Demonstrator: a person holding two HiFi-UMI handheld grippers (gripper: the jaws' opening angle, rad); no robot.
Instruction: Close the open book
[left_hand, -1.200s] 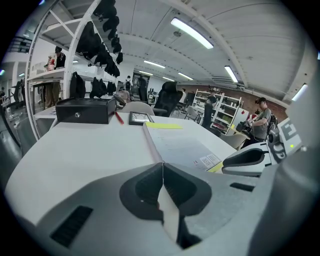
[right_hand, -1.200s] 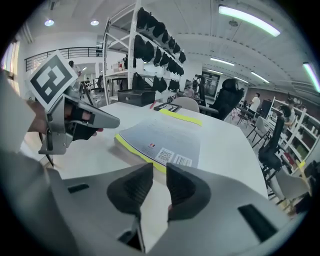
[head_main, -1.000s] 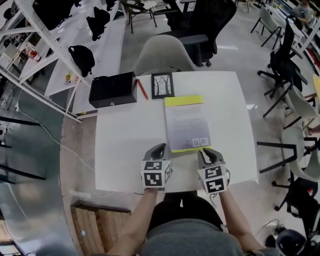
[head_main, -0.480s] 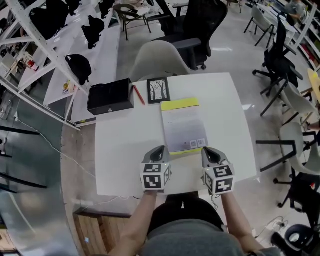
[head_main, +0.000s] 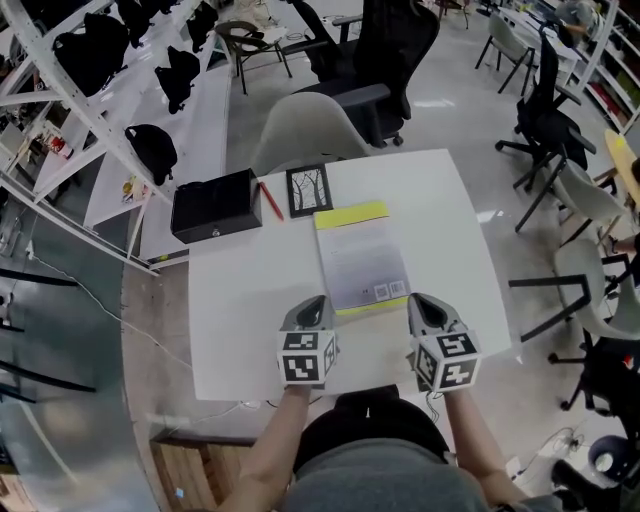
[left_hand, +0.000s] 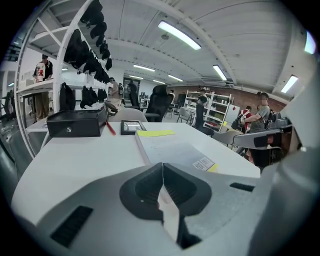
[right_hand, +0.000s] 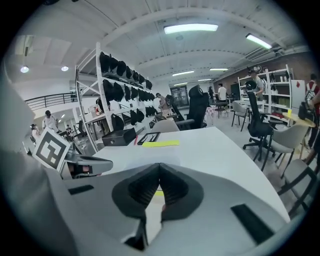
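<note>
While the book (head_main: 362, 262) lies shut, the left hand-held gripper (head_main: 314, 302) and right hand-held gripper (head_main: 424, 302) sit closed — empty.

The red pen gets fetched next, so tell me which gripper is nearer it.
Left. The left gripper hangs toward the person from the red pen, on the book's left; the right gripper is across the book, on its right.

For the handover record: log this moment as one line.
book: closed, flat on table | left claw: shut, empty | right claw: shut, empty | position: claws flank book's near edge
</note>
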